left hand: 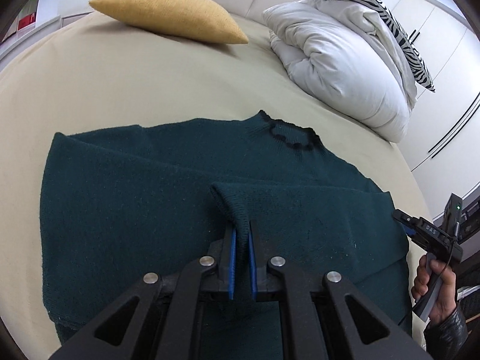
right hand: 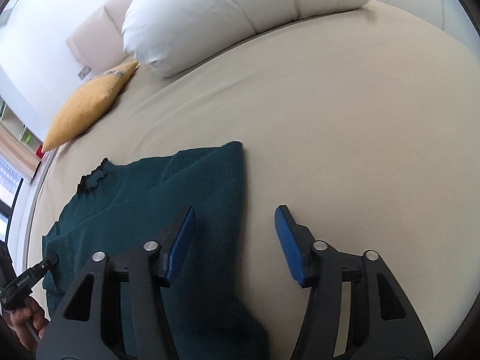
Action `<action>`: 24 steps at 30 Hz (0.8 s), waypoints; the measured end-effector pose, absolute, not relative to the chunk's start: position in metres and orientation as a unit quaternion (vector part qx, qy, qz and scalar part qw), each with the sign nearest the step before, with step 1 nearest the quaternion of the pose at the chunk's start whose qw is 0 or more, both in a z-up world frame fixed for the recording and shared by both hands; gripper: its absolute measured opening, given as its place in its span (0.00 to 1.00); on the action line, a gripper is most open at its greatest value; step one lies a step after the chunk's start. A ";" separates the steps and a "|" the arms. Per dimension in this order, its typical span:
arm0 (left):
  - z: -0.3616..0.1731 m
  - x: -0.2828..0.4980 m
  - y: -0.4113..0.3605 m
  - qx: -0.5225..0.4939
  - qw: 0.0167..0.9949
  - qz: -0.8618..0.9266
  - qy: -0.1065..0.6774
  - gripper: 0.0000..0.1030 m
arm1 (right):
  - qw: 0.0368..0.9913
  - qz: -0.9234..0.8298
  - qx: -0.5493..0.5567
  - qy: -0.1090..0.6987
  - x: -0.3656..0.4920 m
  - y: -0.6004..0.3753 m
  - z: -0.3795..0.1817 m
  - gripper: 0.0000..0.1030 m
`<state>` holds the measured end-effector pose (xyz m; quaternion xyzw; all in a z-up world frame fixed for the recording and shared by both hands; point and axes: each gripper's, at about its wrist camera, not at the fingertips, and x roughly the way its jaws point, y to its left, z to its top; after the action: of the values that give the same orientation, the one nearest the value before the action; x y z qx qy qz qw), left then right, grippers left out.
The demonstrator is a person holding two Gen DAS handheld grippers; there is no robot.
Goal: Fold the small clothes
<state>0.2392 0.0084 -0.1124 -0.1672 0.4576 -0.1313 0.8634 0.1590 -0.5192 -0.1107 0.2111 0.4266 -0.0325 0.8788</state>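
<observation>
Bed (left hand: pixel 135 84), beige sheet, takes up most of both views; a white duvet (left hand: pixel 345 69) and a yellow cushion (left hand: pixel 168 15) are seen at the far side, well apart from the work.

Dark green sweater (left hand: pixel 135 210) is laid flat on the sheet, collar (left hand: pixel 291 135) pointing away toward the pillows, hem toward the person. Long axis runs near to far. In the right wrist view its right edge is already folded inward, a straight lengthwise crease being shown along that side.

A sleeve cuff (left hand: pixel 237 210) is lifted off the body panel over the middle of the sweater.

Left gripper (left hand: pixel 241 246): jaws nearly closed, ribbed cuff pinched between the blue pads. Sleeve is held above the chest area, so this hand is the nearer one for the coming lay-down.

Right gripper (right hand: pixel 235 240): jaws parted about halfway, nothing between them. It is positioned over the sweater's right edge, one pad over knit, the other over bare sheet; no contact can be confirmed.

Judged: the cuff is to be carried across and laid flat on the body, crosswise to the long axis. The right gripper is placed to pin or take the right edge.
</observation>
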 end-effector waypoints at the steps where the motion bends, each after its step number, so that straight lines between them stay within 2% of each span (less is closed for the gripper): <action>1: -0.113 0.239 0.009 -0.169 0.863 -0.132 0.458 0.08 | 0.877 -0.027 0.206 0.433 0.165 -0.517 -0.113 0.42; 3: -0.114 0.240 0.010 -0.169 0.862 -0.133 0.460 0.08 | 0.873 -0.019 0.194 0.446 0.178 -0.512 -0.118 0.21; 4: -0.114 0.241 0.009 -0.167 0.862 -0.133 0.460 0.08 | 0.871 -0.022 0.182 0.456 0.185 -0.510 -0.120 0.17; 5: -0.114 0.241 0.008 -0.164 0.862 -0.133 0.461 0.08 | 0.871 -0.025 0.172 0.459 0.189 -0.509 -0.120 0.07; 11: -0.118 0.238 0.001 -0.144 0.866 -0.134 0.460 0.08 | 0.879 -0.037 0.167 0.445 0.195 -0.511 -0.104 0.05; 16: -0.132 0.239 0.011 -0.172 0.857 -0.139 0.465 0.09 | 0.864 -0.041 0.188 0.465 0.206 -0.524 -0.129 0.06; 18: -0.131 0.239 0.011 -0.171 0.856 -0.140 0.467 0.09 | 0.865 -0.028 0.197 0.461 0.200 -0.525 -0.121 0.11; 20: -0.131 0.240 0.012 -0.175 0.855 -0.139 0.468 0.10 | 0.867 -0.023 0.207 0.452 0.187 -0.528 -0.109 0.11; 22: -0.132 0.240 0.012 -0.177 0.854 -0.138 0.469 0.11 | 0.871 -0.021 0.221 0.439 0.169 -0.531 -0.098 0.22; 24: -0.133 0.240 0.012 -0.180 0.853 -0.138 0.470 0.11 | 0.869 -0.019 0.222 0.442 0.154 -0.529 -0.093 0.57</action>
<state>0.2404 0.0124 -0.1328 -0.1796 0.4701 -0.1377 0.8531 0.1539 -0.5286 -0.0925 0.2217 0.4417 -0.0194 0.8691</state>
